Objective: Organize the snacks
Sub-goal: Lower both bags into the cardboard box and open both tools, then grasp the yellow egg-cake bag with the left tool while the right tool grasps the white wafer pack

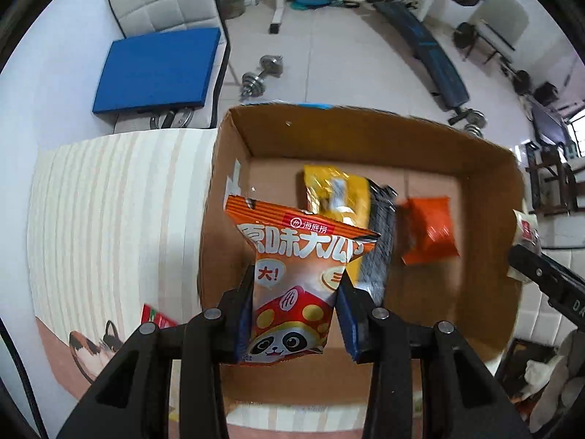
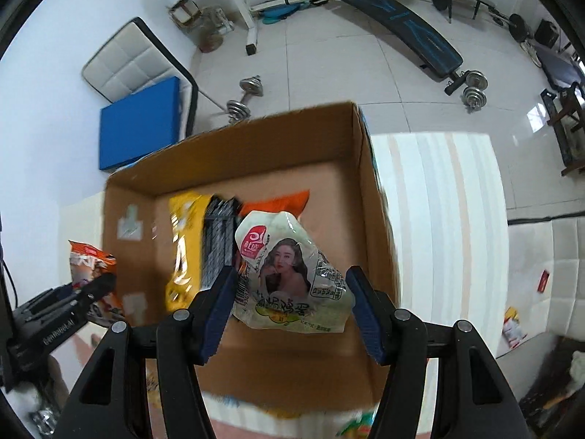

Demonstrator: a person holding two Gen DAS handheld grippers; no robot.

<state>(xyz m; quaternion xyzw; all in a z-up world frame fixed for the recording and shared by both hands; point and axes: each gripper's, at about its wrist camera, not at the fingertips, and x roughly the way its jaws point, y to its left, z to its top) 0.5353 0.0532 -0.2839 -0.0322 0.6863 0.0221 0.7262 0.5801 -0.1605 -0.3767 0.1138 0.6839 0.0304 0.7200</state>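
Note:
An open cardboard box stands on the striped table; it also shows in the right wrist view. Inside lie a yellow packet, a dark packet and an orange packet. My left gripper is shut on an orange panda snack bag held above the box's left part. My right gripper is shut on a white-green egg snack pouch held above the box's right part. The left gripper with its bag shows at the left edge of the right wrist view.
The striped tablecloth lies left of the box, with a red packet on it. Loose packets lie on white cushions at right. A chair with a blue cushion, dumbbells and a bench are on the floor beyond.

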